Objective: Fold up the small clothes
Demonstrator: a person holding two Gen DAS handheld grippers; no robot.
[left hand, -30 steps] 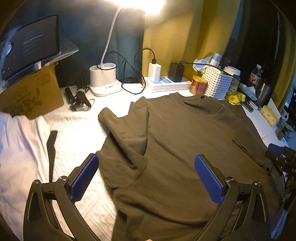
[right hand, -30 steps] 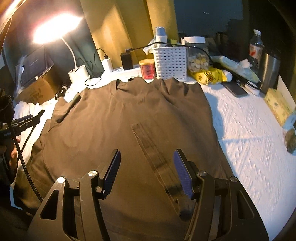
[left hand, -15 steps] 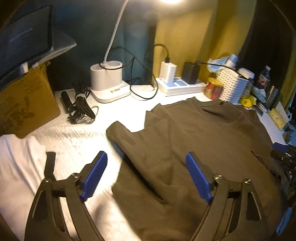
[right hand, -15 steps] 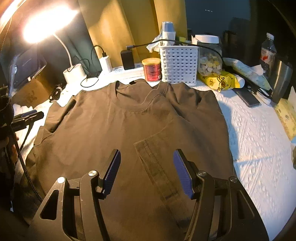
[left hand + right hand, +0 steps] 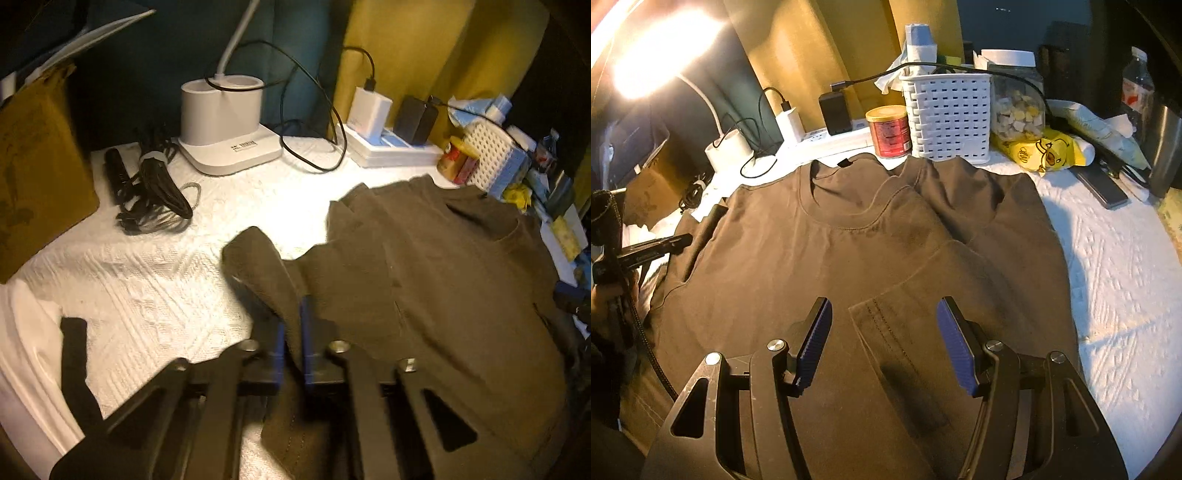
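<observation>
The left gripper, jaws just closed on the sleeve of the brown T-shirt spread on the white cloth, may lose that thin pinch while the right gripper hangs wide open, empty

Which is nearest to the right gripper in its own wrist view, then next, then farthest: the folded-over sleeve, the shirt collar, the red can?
From the right gripper:
1. Folded-over sleeve, lying between its open fingers.
2. Shirt collar, farther up, left of centre.
3. Red can, past the shirt, beside the white basket.
</observation>
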